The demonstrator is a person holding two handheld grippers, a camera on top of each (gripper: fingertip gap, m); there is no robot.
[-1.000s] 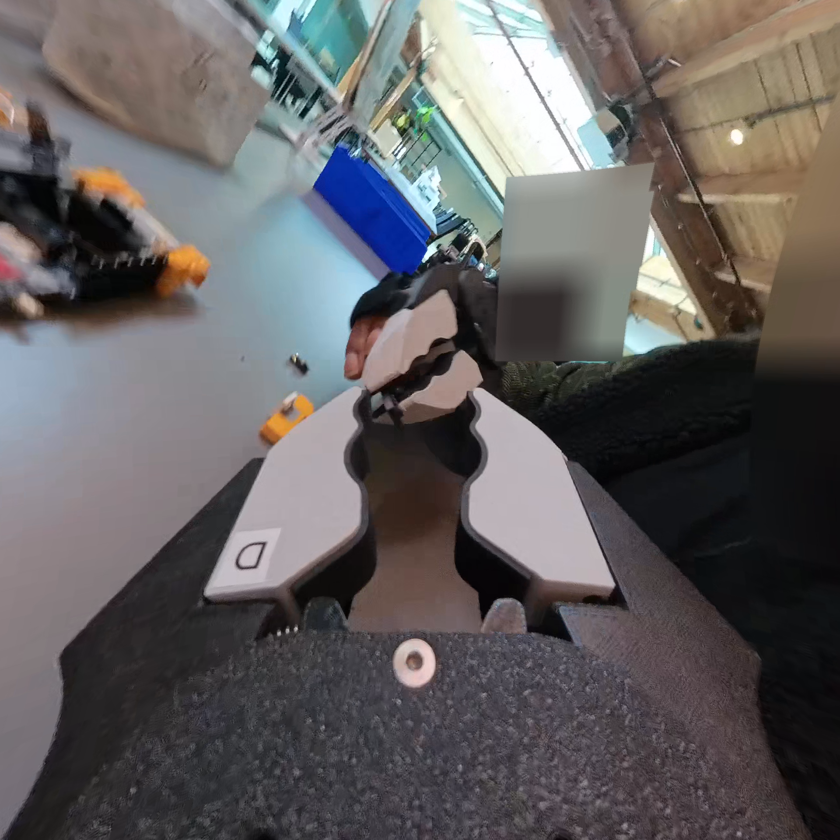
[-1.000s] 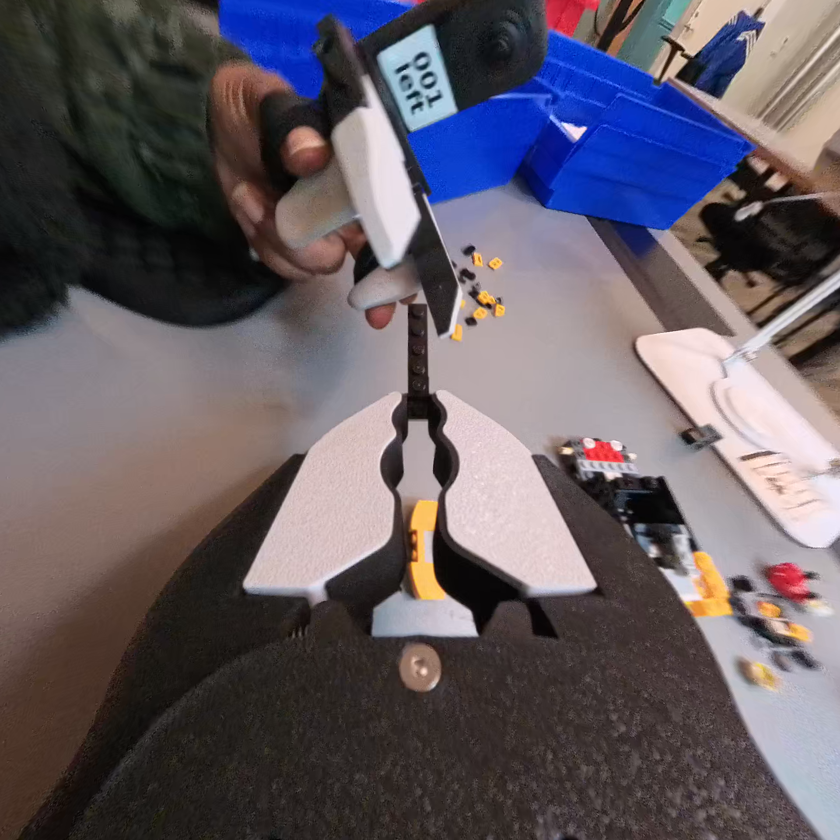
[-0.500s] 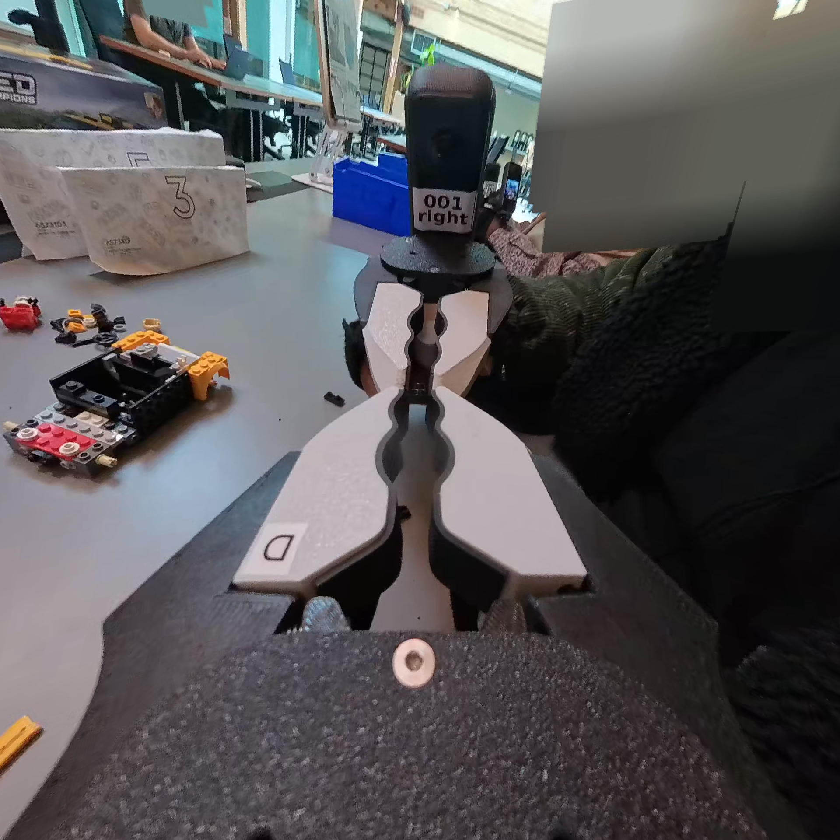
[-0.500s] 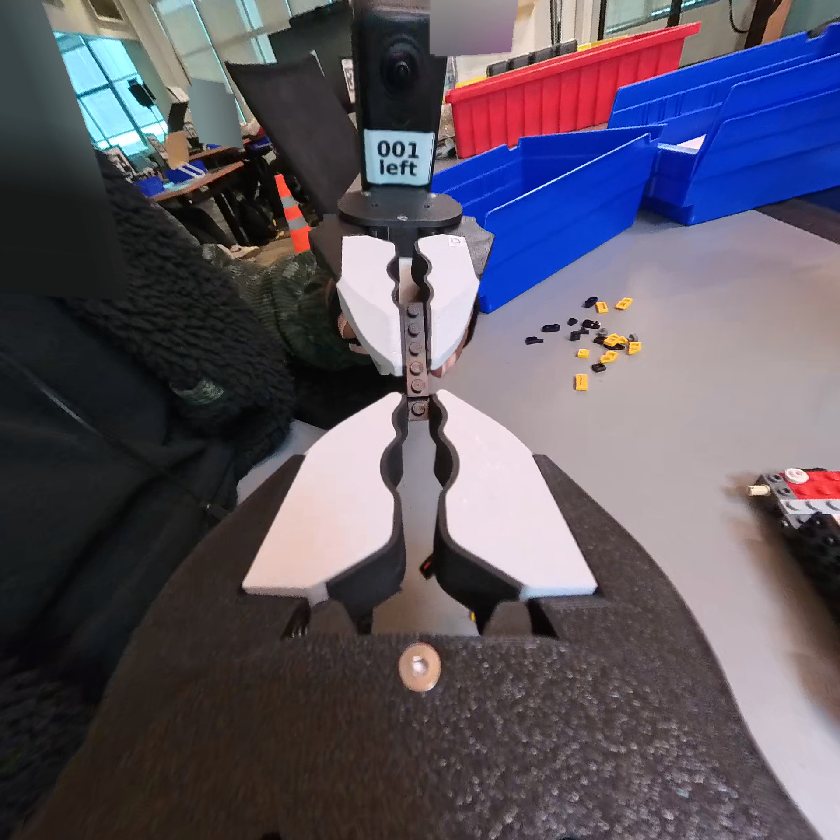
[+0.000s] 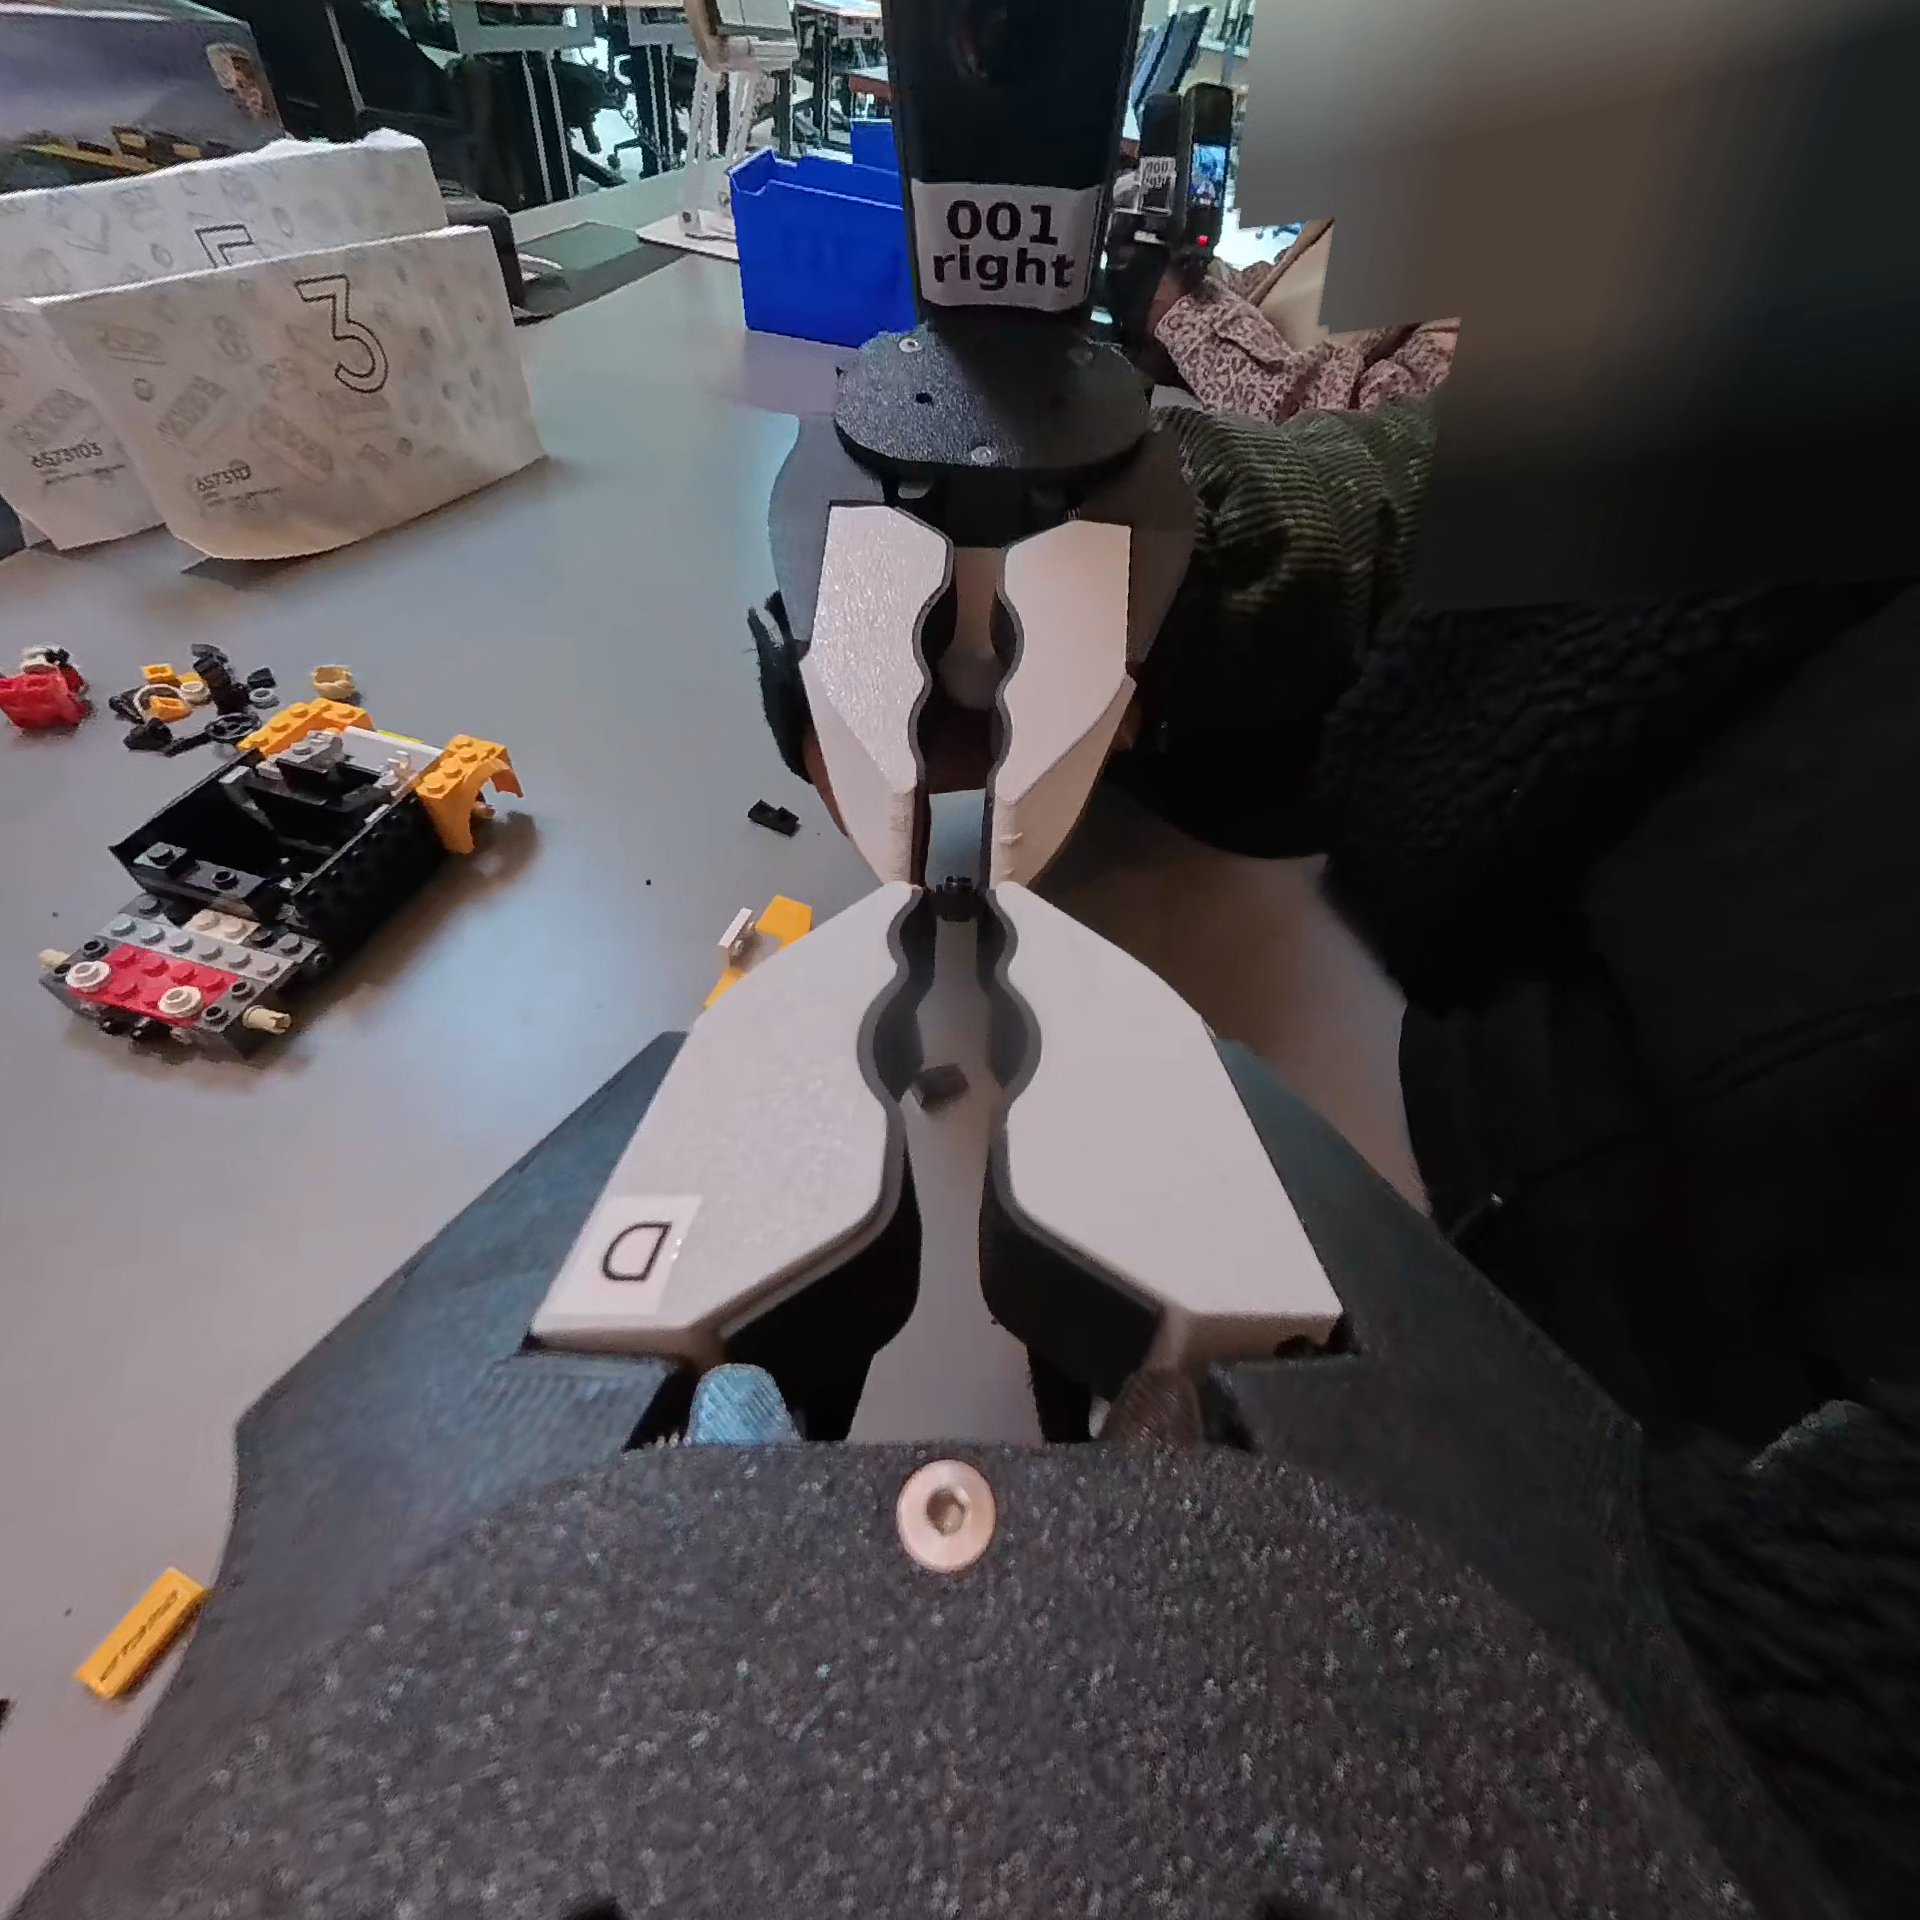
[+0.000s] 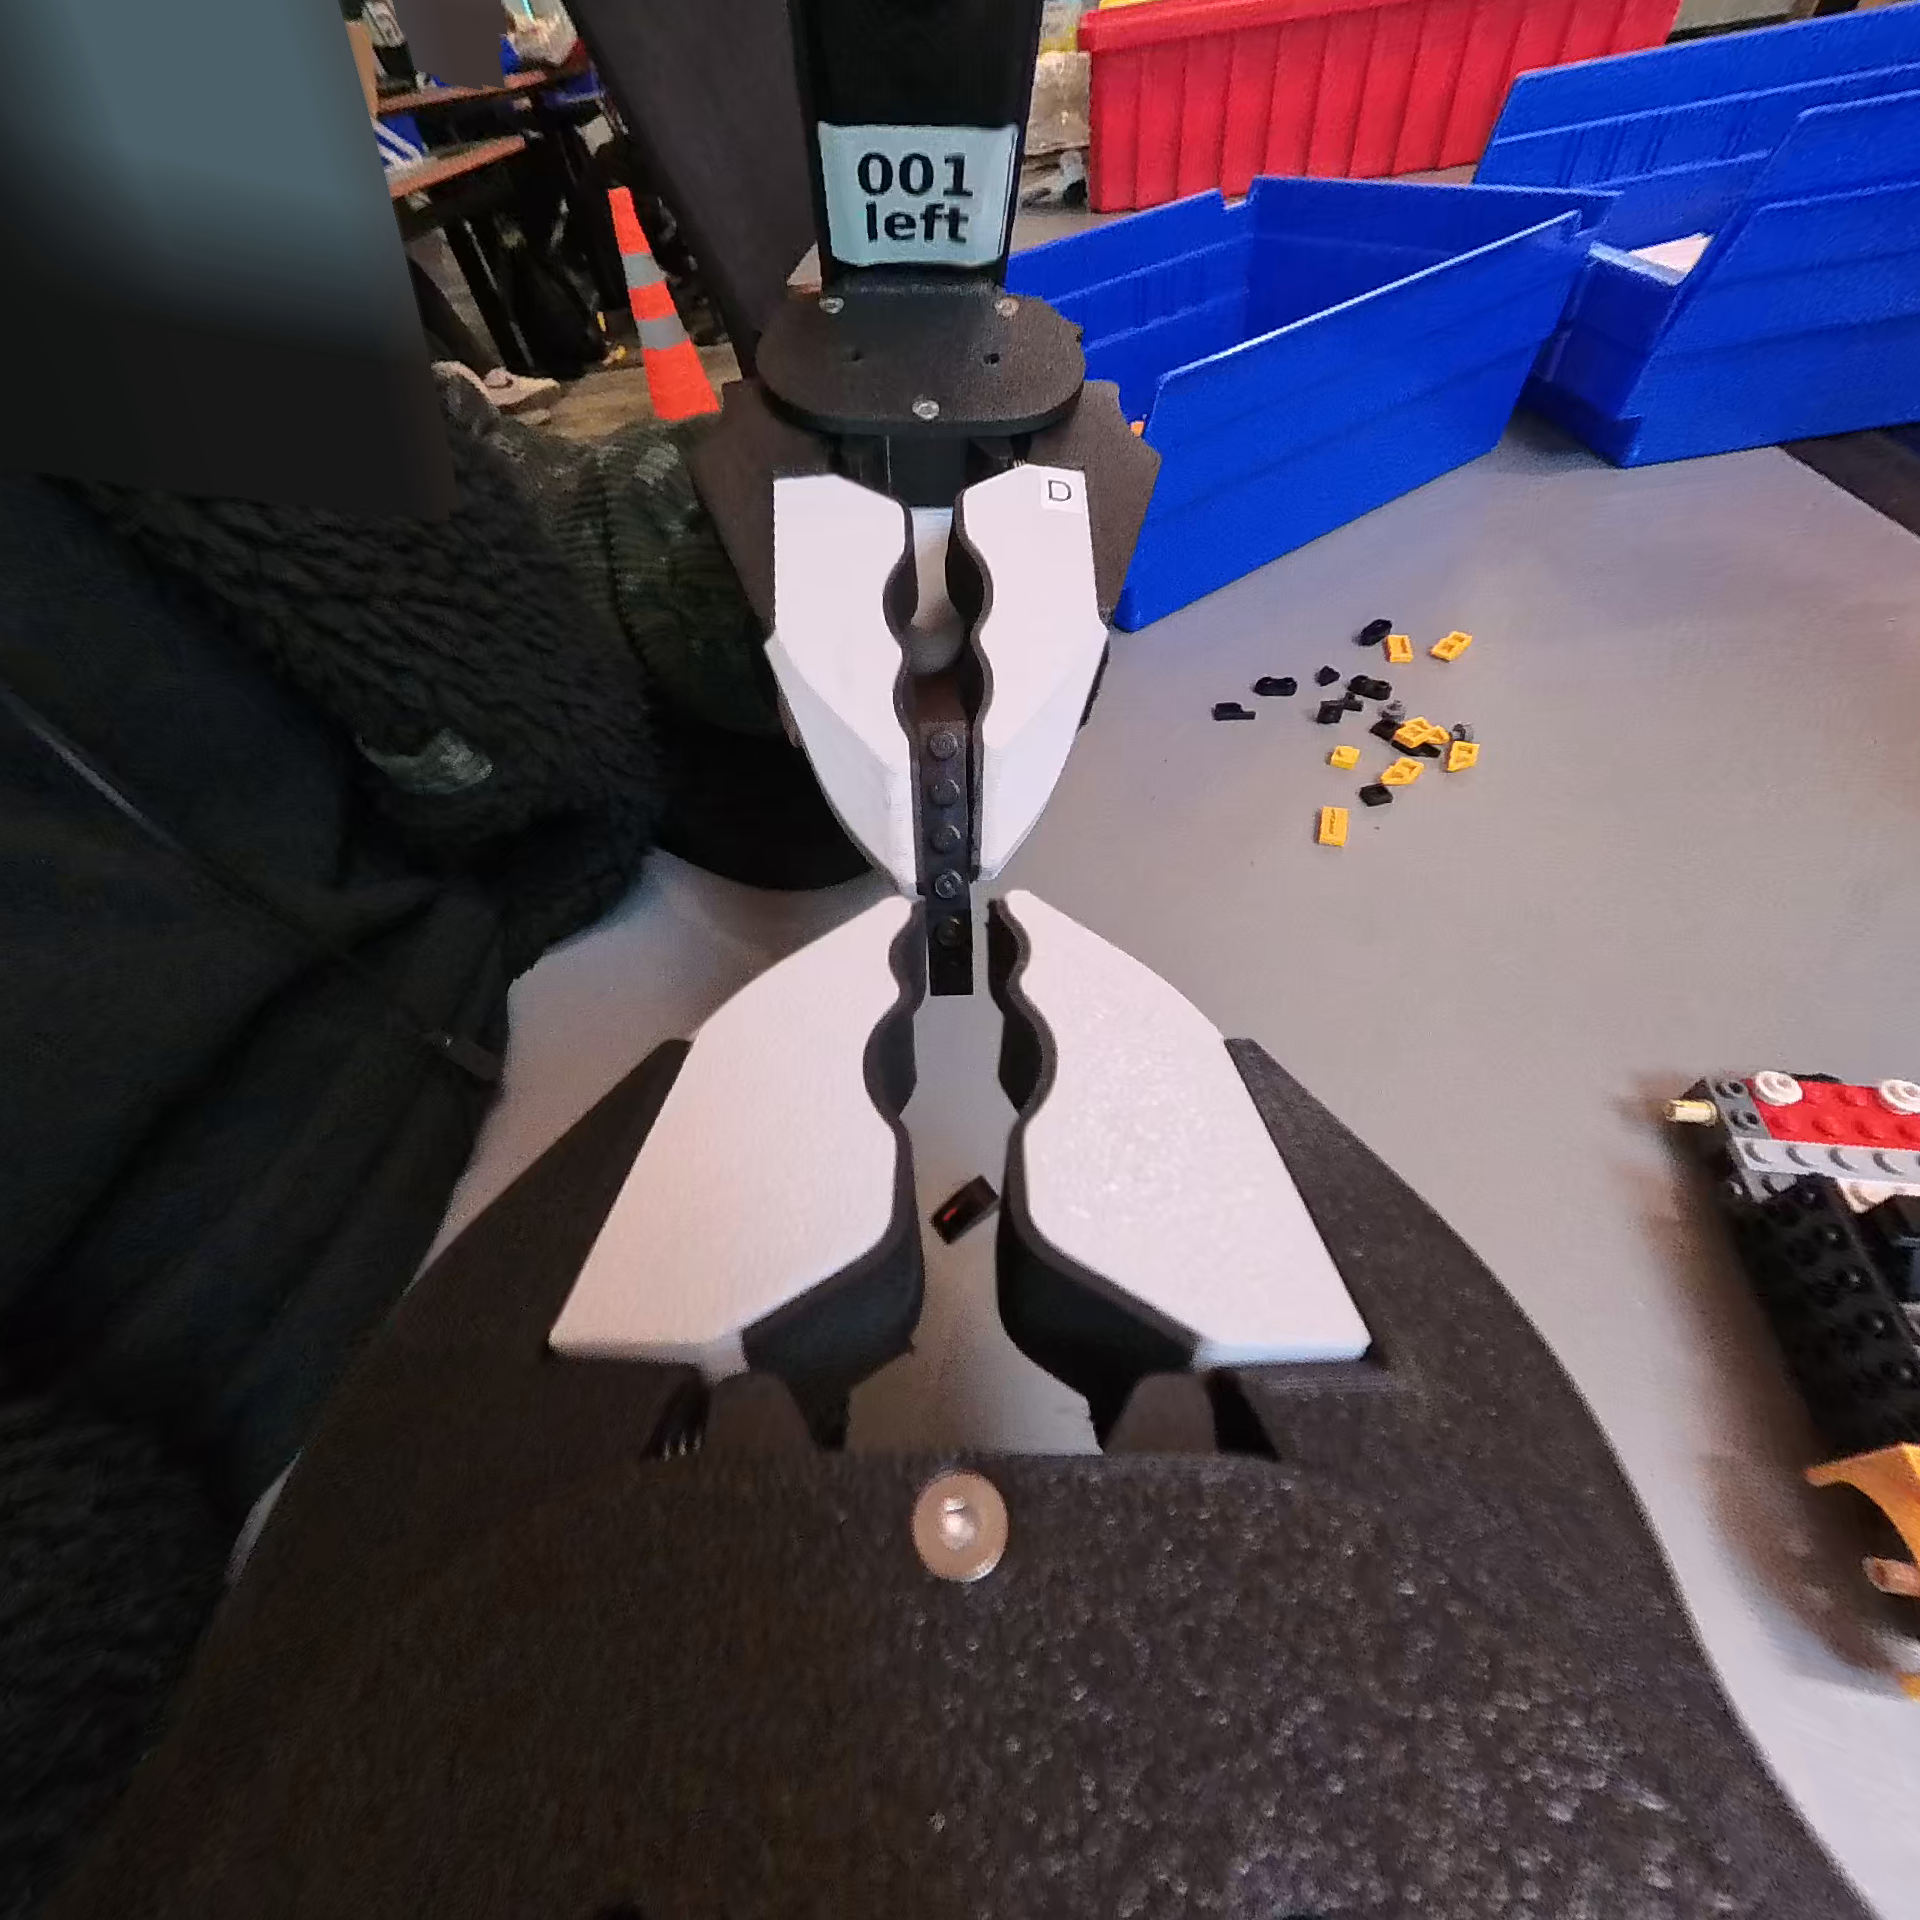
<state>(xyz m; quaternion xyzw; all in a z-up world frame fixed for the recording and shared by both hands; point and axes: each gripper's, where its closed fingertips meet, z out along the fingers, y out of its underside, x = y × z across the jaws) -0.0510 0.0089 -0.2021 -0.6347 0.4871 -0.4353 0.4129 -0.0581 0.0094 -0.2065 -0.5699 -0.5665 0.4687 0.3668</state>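
On the far left of the grey desk [image 5: 582,644] stand white paper bags [image 5: 291,395] with big numbers and small print on them. In front of them lie a red piece [image 5: 42,696] and a little heap of loose bits [image 5: 187,696]. Next comes a half-built toy car [image 5: 270,862] made of black, yellow, grey and red bricks. A flat yellow piece [image 5: 140,1647] with tiny writing lies near the desk's near left edge. A small black piece [image 5: 774,818] and a yellow piece [image 5: 769,930] lie closer to the middle. A blue bin [image 5: 821,260] stands at the far edge.

In the middle the two grippers meet tip to tip above the desk. The left gripper [image 5: 954,904] has a white sticker [image 5: 634,1247] with one letter on its finger. Its fingers pinch a long black strip [image 6: 943,831] with round bumps, and both pads press on it. The right gripper [image 6: 951,914] has its fingers a little spread. The end of the strip pokes in between them, but there is a gap on one side. Each gripper has a black post with a white label.

To the right, in the right wrist view, are an orange cone [image 6: 660,312], a red bin [image 6: 1351,94] and blue bins [image 6: 1351,384]. A pile of small yellow and black pieces [image 6: 1382,727] lies on the desk near the bins.
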